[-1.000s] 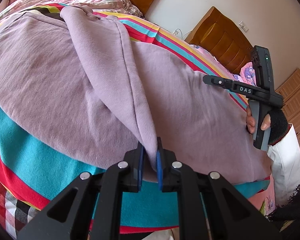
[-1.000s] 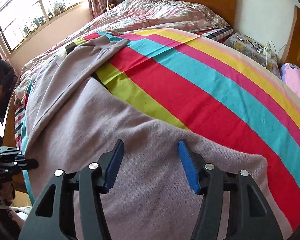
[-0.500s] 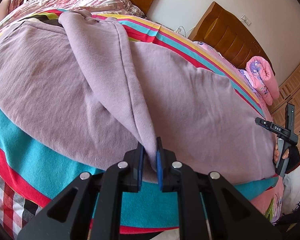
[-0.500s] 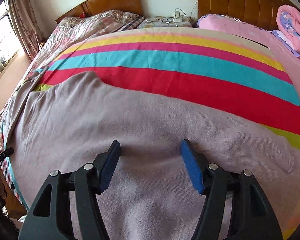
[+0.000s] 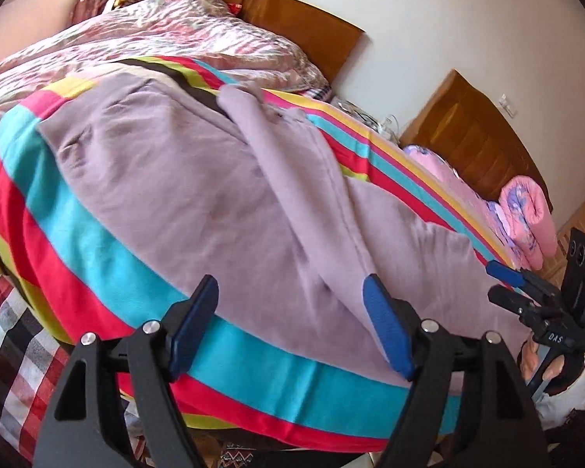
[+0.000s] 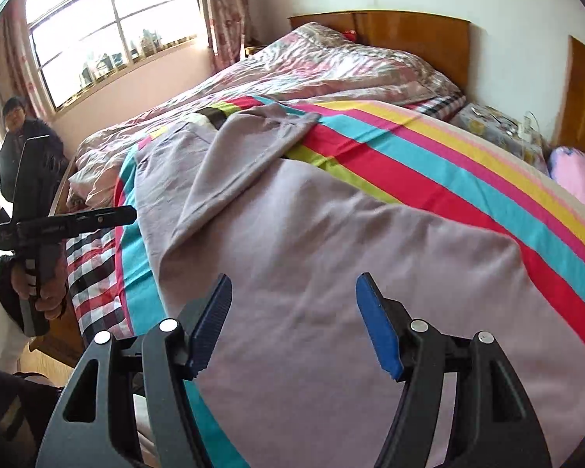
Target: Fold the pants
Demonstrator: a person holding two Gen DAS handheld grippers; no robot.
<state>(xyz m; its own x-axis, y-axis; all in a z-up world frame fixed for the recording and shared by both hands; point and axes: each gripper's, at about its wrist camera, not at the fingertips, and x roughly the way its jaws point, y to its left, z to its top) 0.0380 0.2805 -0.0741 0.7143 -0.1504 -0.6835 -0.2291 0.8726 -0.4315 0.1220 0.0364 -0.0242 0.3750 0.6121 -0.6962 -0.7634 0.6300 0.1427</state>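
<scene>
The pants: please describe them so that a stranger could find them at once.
On the bed lies a striped blanket of many colours. The pants are the plain lilac cloth spread on it, one leg folded over, the only thing there without stripes.

1. The white letters "DAS" can be read on the black right tool [image 5: 505,275] in the left wrist view, on its body near the handle.
2. No other words or numbers can be read anywhere.
</scene>
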